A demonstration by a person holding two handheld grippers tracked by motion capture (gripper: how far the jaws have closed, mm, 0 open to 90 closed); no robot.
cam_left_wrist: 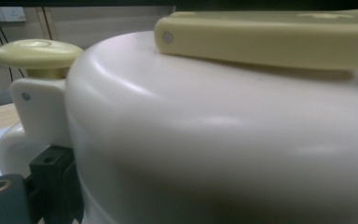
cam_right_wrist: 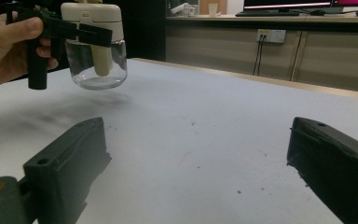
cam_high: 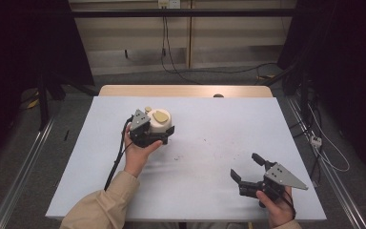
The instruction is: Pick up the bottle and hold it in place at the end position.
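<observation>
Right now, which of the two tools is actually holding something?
The left tool: it is clamped on the white lid of the glass jar, lifted off the table. The right tool sits open with nothing between its jaws.

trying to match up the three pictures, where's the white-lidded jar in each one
High view: the jar sits left of centre, gripped by the left tongs.
Left gripper view: its white lid looms close across most of the frame.
Right gripper view: upper left, held above the table, glass body visible.
Shared landmark: the yellow handle on the lid.
</observation>
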